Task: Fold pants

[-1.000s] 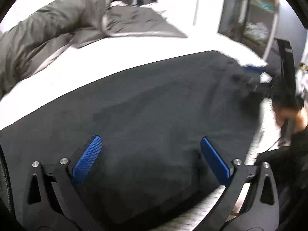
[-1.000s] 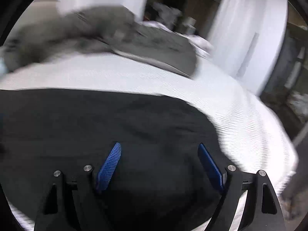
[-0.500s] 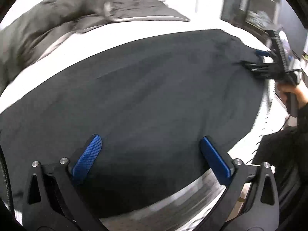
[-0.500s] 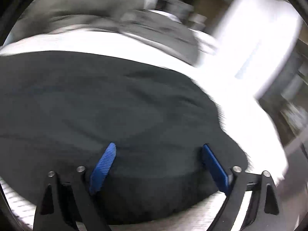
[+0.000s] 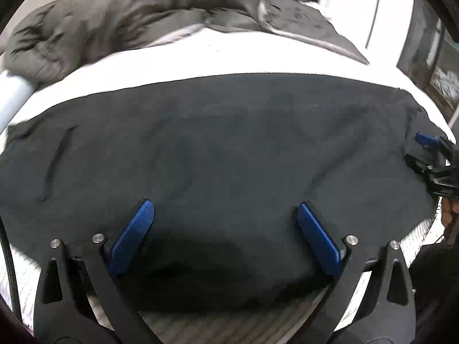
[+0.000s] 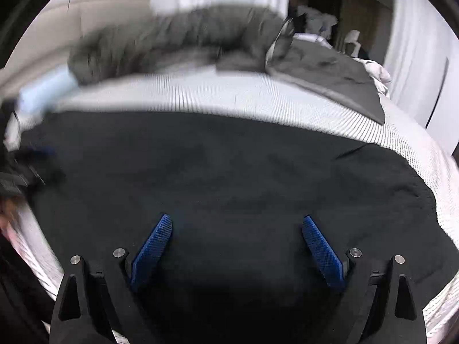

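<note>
pants (image 5: 229, 154) are lying spread out flat across the near part of a bed (image 5: 178, 66), on a white ribbed sheet, and they are filling most of both wrist views. the cloth is looking dark, close to black, matte and mostly smooth, with only soft shallow wrinkles running across it. in the left wrist view a long narrow slit, like a pocket opening (image 5: 56, 163), is showing near the left end, and the right end is finishing in a straight edge with a small puckered corner. in the right wrist view the right edge of the pants (image 6: 229, 177) is curving round with a slightly gathered hem, and a sharp little crease is sitting near the upper right. the near edge is lying close to the side of the bed.

left tongs (image 5: 225, 228) are hanging over the pants with their blue pads spread wide apart and nothing between them. right tongs (image 6: 236, 239) are likewise standing wide apart over the cloth, having just been opening a little more, gripping nothing. they (image 5: 430, 154) are also showing at the far right of the left wrist view, at the end of the pants.

a crumpled grey quilt (image 5: 129, 20) is lying bunched at the far side of the bed, well apart from the pants.
</note>
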{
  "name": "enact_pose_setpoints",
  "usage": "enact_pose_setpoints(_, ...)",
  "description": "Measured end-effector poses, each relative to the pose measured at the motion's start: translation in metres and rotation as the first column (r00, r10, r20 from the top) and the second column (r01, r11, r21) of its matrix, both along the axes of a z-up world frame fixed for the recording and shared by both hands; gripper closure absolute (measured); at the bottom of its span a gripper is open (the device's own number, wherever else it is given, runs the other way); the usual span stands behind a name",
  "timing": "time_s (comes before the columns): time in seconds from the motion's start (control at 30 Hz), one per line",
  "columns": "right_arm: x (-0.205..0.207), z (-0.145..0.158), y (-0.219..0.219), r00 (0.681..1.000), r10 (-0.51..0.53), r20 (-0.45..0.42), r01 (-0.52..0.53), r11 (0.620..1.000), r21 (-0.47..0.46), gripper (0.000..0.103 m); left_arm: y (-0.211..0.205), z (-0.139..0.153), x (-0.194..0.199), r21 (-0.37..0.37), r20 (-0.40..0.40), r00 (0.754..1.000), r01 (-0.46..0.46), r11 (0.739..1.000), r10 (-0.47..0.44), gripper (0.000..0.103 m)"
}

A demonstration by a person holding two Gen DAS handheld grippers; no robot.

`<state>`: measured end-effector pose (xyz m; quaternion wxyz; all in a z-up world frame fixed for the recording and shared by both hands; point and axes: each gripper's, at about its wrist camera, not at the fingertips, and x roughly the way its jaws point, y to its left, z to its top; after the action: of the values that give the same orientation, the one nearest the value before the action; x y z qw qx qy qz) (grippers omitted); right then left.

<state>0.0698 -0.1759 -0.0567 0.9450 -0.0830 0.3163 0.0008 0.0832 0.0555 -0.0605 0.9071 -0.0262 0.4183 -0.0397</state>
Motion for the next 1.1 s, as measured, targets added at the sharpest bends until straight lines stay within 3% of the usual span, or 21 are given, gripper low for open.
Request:
enact_pose_setpoints(0.13,0.010,0.002,-0.026,0.999,-0.034,-0.013,0.035,0.998,0.046,0.009,0.038,0.006,-0.029,-0.004,-0.026,0.996,-0.081,0.997,0.080,0.003)
enact_pose_setpoints(0.23,-0.002,0.002,-0.016,0.999,-0.049,-0.012,0.050,0.998,0.049,0.009,0.048,0.022,-0.047,-0.017,-0.002,0.994,-0.109,0.994,0.109,0.003)
enact_pose_setpoints(0.4,0.006,0.010,-0.021,0.999,-0.032,0.016,0.031,0.998,0.052,0.009,0.029,0.044,-0.030,-0.036,0.070,0.996,-0.061,0.997,0.064,0.003)
enact_pose_setpoints(0.5,0.003,0.015,-0.015,0.999,0.000,0.035,-0.004,0.996,0.092,0.009,0.009,0.034,0.000,-0.023,0.034,0.999,-0.041,0.999,0.041,0.003)
enact_pose_setpoints(0.6,0.005,0.013,-0.006,0.998,0.056,0.029,-0.060,0.988,0.142,0.009,-0.003,0.003,0.018,0.061,-0.053,0.998,-0.017,0.998,0.020,0.004)
enact_pose_setpoints(0.7,0.007,0.006,0.002,0.998,0.067,0.003,-0.067,0.993,0.097,0.009,0.002,0.005,0.007,0.052,-0.024,1.000,-0.017,0.999,0.018,0.004)
enact_pose_setpoints(0.87,0.008,0.005,-0.003,0.998,0.067,-0.008,-0.066,0.992,0.112,0.009,0.062,0.007,-0.027,0.053,-0.017,0.991,-0.134,0.990,0.135,0.003)
enact_pose_setpoints(0.97,0.002,0.004,-0.005,0.998,0.061,-0.012,-0.059,0.993,0.105,0.009,0.112,0.005,-0.043,0.128,-0.011,0.971,-0.238,0.963,0.241,0.002)
enact_pose_setpoints(1.03,0.001,0.004,-0.005,0.998,0.061,-0.011,-0.059,0.993,0.098,0.008,0.140,0.005,-0.054,0.112,-0.006,0.955,-0.296,0.949,0.298,0.000)
enact_pose_setpoints(1.1,0.000,0.004,-0.004,0.998,0.061,-0.013,-0.060,0.994,0.096,0.008,0.166,0.006,-0.062,0.048,-0.022,0.940,-0.340,0.939,0.341,0.000)
